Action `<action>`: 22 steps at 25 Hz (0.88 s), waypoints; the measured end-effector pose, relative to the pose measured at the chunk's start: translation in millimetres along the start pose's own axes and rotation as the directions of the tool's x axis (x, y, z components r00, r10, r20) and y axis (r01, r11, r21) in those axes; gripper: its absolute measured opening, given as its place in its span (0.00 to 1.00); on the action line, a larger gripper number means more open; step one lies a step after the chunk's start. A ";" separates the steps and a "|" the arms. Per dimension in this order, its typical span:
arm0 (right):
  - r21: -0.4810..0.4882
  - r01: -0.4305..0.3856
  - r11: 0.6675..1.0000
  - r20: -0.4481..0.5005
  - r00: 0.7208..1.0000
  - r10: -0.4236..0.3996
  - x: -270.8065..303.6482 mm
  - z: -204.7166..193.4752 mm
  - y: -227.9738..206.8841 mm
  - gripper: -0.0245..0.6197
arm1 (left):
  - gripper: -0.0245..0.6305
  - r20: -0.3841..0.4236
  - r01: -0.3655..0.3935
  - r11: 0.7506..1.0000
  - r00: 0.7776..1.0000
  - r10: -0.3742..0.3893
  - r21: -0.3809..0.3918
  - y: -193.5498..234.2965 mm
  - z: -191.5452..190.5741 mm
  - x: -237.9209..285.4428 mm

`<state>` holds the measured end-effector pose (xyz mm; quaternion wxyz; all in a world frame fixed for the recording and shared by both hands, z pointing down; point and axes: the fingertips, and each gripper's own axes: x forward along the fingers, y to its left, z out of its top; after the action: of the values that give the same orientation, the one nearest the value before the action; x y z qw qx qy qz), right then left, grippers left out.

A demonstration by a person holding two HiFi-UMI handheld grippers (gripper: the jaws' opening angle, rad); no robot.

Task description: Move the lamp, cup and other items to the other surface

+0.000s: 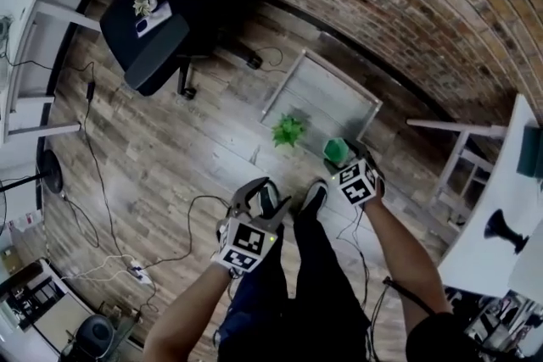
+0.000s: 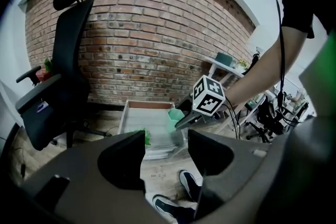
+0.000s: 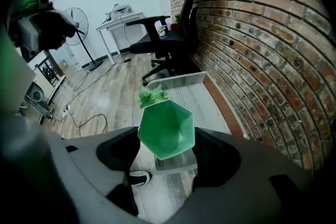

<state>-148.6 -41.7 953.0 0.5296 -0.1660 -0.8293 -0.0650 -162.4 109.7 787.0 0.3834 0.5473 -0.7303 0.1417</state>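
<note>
Head view: person stands over low grey surface [image 1: 333, 89] by brick wall [image 1: 407, 4]; small green plant [image 1: 288, 130] on it. Right gripper [image 1: 346, 158] at surface's near corner, green cup [image 1: 337, 151] in its jaws. Left gripper [image 1: 259, 199] over floor, beside person's shoes [image 1: 312, 199].
Left gripper view: jaws wide apart, nothing between; black office chair [image 2: 58, 86] at left.
Right gripper view: jaws clamp hexagonal cup by its sides, mouth toward camera, plant beyond.

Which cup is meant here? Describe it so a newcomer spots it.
By the brick wall stands a low grey table. Over its near edge the right gripper holds the cup: green like the plant nearby, but smooth and six-sided.
</note>
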 end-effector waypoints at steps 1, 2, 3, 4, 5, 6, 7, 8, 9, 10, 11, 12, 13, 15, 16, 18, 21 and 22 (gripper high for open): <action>0.008 -0.006 1.000 0.015 1.000 0.006 -13.1 7.1 -1.2 0.53 | 0.42 0.010 -0.001 1.000 1.000 0.001 0.006 -2.9 10.4 -4.8; 0.013 -0.008 1.000 0.030 1.000 0.008 -26.2 14.2 -2.9 0.53 | 0.42 0.021 -0.002 1.000 1.000 0.002 0.011 -5.4 21.0 -9.7; 0.017 -0.007 1.000 0.044 0.999 0.006 -39.5 21.0 -4.4 0.53 | 0.42 0.032 -0.004 1.000 0.999 0.004 0.016 -7.8 31.3 -15.4; 0.019 -0.004 1.000 0.054 0.999 0.003 -53.2 26.9 -4.8 0.53 | 0.42 0.042 -0.007 1.000 0.999 0.006 0.019 -10.5 41.0 -22.3; 0.019 0.000 1.000 0.061 0.998 -0.001 -67.6 31.8 -4.1 0.53 | 0.42 0.052 -0.010 1.000 0.999 0.008 0.021 -13.8 50.2 -30.3; 0.019 0.002 1.000 0.069 0.998 -0.003 -82.9 36.7 -2.5 0.53 | 0.42 0.060 -0.013 1.000 0.998 0.012 0.021 -17.8 59.4 -39.3; 0.020 0.002 1.000 0.080 0.997 -0.004 -99.2 42.4 -0.4 0.53 | 0.42 0.068 -0.017 1.000 0.998 0.016 0.020 -22.1 68.7 -48.6; 0.025 0.000 1.000 0.093 0.996 -0.002 -115.9 48.7 1.7 0.53 | 0.42 0.076 -0.022 1.000 0.997 0.020 0.019 -26.3 78.0 -58.0; 0.033 -0.003 0.999 0.106 0.994 -0.001 -132.5 54.6 3.7 0.53 | 0.42 0.084 -0.027 0.999 0.996 0.025 0.018 -30.1 87.3 -67.1; 0.045 -0.006 0.999 0.117 0.993 0.001 -148.4 60.0 5.5 0.53 | 0.42 0.092 -0.032 0.999 0.995 0.030 0.019 -33.2 96.4 -75.8; 0.057 -0.010 0.998 0.126 0.992 0.003 -163.5 65.2 7.3 0.53 | 0.42 0.099 -0.038 0.999 0.994 0.036 0.022 -35.8 105.1 -84.3; 0.067 -0.014 0.998 0.134 0.991 0.004 -177.7 70.1 9.5 0.53 | 0.42 0.106 -0.045 0.999 0.994 0.041 0.028 -37.8 113.1 -92.6; 0.075 -0.016 0.997 0.142 0.990 0.005 -190.6 74.4 11.9 0.53 | 0.42 0.112 -0.051 0.998 0.993 0.047 0.035 -39.7 120.0 -100.6; 0.083 -0.016 0.996 0.157 0.988 0.003 -212.6 80.2 17.4 0.53 | 0.42 0.125 -0.063 0.997 0.990 0.057 0.044 -42.8 129.9 -115.5; 0.084 -0.014 0.996 0.162 0.987 0.000 -222.8 81.8 20.5 0.53 | 0.42 0.131 -0.069 0.997 0.989 0.063 0.043 -44.5 133.1 -122.4; 0.087 -0.005 0.996 0.179 0.984 -0.011 -242.5 84.9 24.8 0.53 | 0.42 0.140 -0.083 0.996 0.987 0.077 0.036 -48.1 138.7 -135.8; 0.115 -0.003 0.993 0.210 0.977 -0.022 -273.8 91.3 28.9 0.53 | 0.42 0.162 -0.108 0.994 0.982 0.102 0.032 -52.8 150.8 -155.0; 0.123 -0.004 0.992 0.213 0.977 -0.023 -283.3 92.3 30.2 0.53 | 0.42 0.173 -0.117 0.993 0.979 0.110 0.030 -53.2 155.5 -160.3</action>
<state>-108.5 -45.8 656.3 0.4463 -0.1352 -0.8846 0.0017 -159.9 103.8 557.5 0.2996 0.5225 -0.7875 0.1304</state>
